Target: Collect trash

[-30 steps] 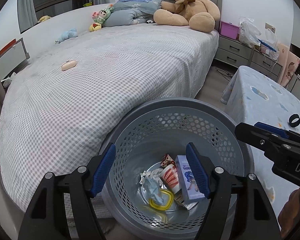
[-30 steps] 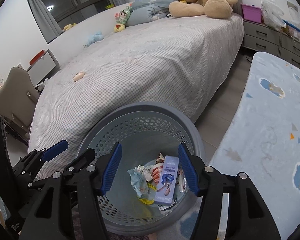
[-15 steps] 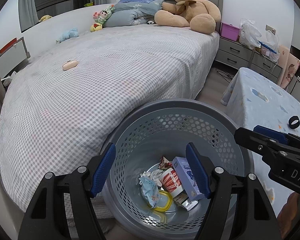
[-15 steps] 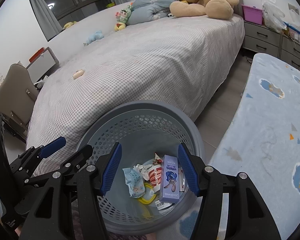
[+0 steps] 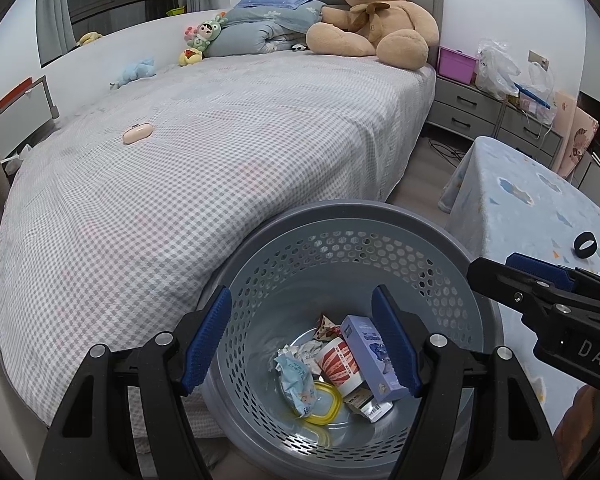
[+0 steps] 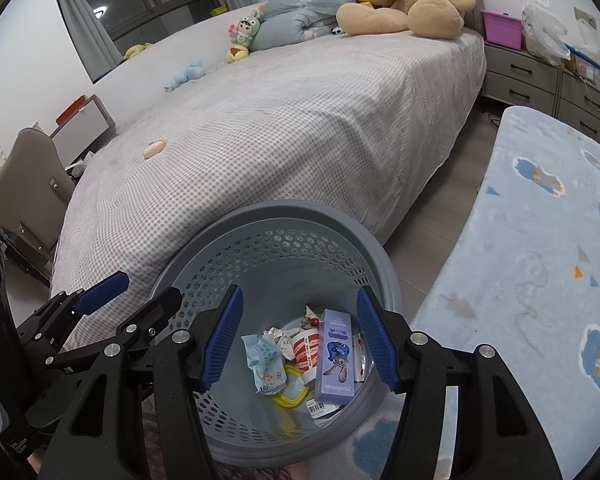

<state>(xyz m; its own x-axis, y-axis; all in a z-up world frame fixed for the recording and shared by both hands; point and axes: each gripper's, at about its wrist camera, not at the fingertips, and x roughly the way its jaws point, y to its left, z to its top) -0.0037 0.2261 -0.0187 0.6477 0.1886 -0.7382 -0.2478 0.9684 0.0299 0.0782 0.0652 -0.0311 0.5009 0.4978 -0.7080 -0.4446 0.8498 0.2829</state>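
A checked bed (image 5: 228, 168) is seen at the left, a pink case (image 5: 137, 134) lying on it. The left claw (image 5: 306, 338) is held wide and empty over the grey bin (image 5: 340, 216) beside the bed. Trash, a wrapper (image 5: 298, 380), cup (image 5: 340, 364) and purple box (image 5: 374, 350), lies in the bin's bottom. The right claw (image 6: 300, 340) is likewise spread wide, empty. A blue-clothed bench (image 6: 540, 260) stands at the right.
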